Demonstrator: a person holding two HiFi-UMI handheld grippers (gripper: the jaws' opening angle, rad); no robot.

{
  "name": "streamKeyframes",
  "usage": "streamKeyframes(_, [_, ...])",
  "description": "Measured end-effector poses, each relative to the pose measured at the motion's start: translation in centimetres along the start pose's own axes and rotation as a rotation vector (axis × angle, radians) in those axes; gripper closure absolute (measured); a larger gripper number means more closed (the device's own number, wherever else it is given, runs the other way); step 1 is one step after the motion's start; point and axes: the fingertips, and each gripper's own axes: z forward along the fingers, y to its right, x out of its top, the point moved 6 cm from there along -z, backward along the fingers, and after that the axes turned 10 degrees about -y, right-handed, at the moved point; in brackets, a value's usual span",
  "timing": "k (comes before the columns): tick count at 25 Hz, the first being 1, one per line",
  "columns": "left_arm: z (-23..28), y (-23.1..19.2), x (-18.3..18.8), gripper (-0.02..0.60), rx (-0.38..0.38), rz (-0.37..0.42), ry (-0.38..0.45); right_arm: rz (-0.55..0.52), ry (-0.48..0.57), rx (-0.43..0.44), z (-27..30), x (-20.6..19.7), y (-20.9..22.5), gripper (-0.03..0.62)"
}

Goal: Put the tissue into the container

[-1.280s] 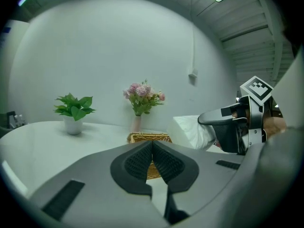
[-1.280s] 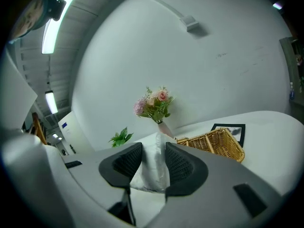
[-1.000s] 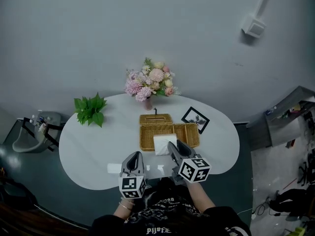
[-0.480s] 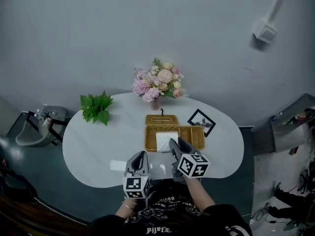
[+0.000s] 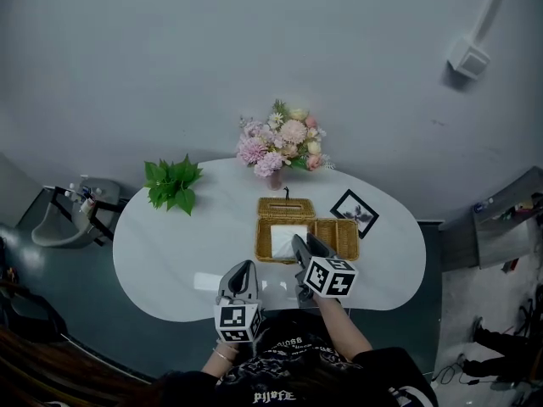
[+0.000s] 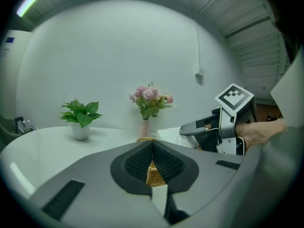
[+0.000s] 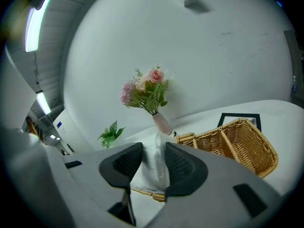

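A white, plastic-wrapped tissue pack [image 7: 151,177] sits between the pads of my right gripper [image 7: 153,147], which is shut on it. In the head view the tissue pack [image 5: 285,237] lies over the left compartment of the wicker basket [image 5: 338,237], with the right gripper [image 5: 299,244] reaching in from the near side. The basket [image 7: 237,141] is divided, and its right compartment shows empty. My left gripper [image 5: 239,267] hovers over the table's near edge, left of the basket, shut on nothing [image 6: 152,144].
A vase of pink flowers [image 5: 284,142] stands behind the basket, a small potted plant [image 5: 174,185] at the back left and a black picture frame [image 5: 355,213] at the back right. A lidded wicker box [image 5: 284,208] adjoins the basket's far side.
The right gripper has carried the tissue pack forward, from the basket's near rim to over its left compartment. The head view has shifted a little. The left gripper has stayed put.
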Motion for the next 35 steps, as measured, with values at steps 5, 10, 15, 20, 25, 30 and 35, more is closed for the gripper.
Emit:
streamKeyframes(5, [-0.3, -0.5, 0.0, 0.557, 0.021, -0.006, 0.0, 0.017, -0.04, -0.008, 1.3, -0.3, 0.3, 0.422])
streamKeyframes(10, [-0.4, -0.8, -0.5, 0.557, 0.044, -0.015, -0.007, 0.015, -0.073, -0.041, 2.4, -0.6, 0.7, 0.422])
streamKeyframes(15, [-0.6, -1.1, -0.7, 0.557, 0.067, -0.021, -0.015, 0.023, -0.11, -0.051, 3.4, -0.4, 0.9, 0.422])
streamKeyframes(20, [-0.9, -1.5, -0.9, 0.557, 0.081, -0.021, -0.021, 0.02, -0.157, -0.071, 4.2, -0.3, 1.0, 0.422])
streamKeyframes(25, [-1.1, -1.4, -0.7, 0.557, 0.081, -0.018, -0.015, 0.017, -0.216, -0.137, 4.6, -0.2, 1.4, 0.421])
streamKeyframes(30, [-1.5, -1.7, -0.7, 0.557, 0.087, -0.013, -0.007, 0.011, -0.271, -0.186, 5.2, -0.1, 1.4, 0.42])
streamKeyframes(35, [-1.9, -2.4, -1.2, 0.557, 0.096, -0.032, -0.011, 0.042, -0.317, -0.233, 5.9, 0.0, 1.8, 0.421])
